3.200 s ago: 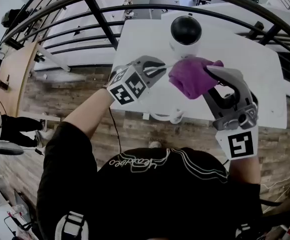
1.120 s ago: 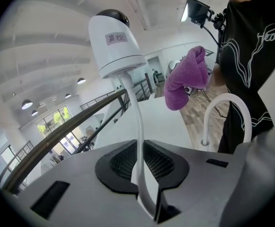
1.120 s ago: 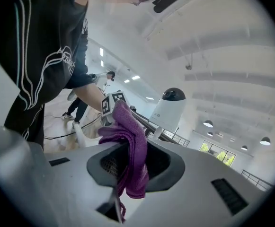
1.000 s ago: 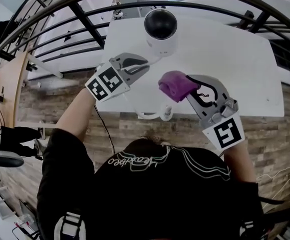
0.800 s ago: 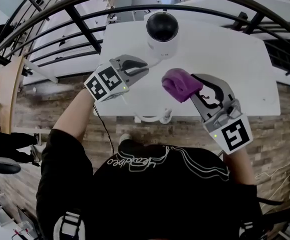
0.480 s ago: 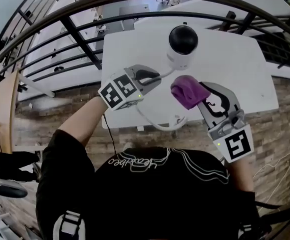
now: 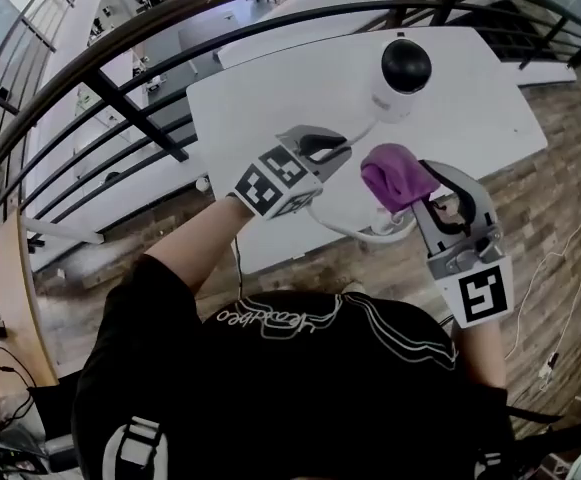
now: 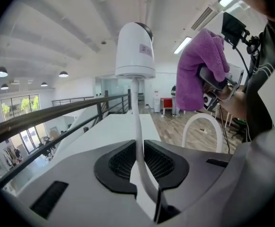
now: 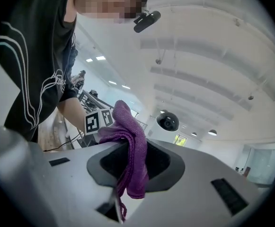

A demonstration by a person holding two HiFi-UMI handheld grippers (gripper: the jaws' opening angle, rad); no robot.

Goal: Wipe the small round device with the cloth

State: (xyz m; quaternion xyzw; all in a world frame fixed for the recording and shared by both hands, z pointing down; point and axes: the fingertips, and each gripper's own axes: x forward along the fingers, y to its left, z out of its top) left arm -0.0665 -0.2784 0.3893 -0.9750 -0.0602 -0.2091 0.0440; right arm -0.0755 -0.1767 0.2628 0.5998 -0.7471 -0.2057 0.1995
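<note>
Purple cloth (image 7: 395, 171), clamped in our right hand-held gripper (image 7: 410, 188); small round device (image 7: 403, 68) near, ahead of it; our left hand-held gripper (image 7: 338, 148) pinches its white cable (image 8: 136, 126).

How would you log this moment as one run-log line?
left gripper: shut on white cable | right gripper: shut on purple cloth | small round device: apart from cloth

Bright, evenly lit by ceiling lamps (image 8: 1, 72) near nine o'clock. Mild glare off the white tabletop (image 7: 300, 88). Strong fisheye bending, dark rounded corners, soft shadows.
</note>
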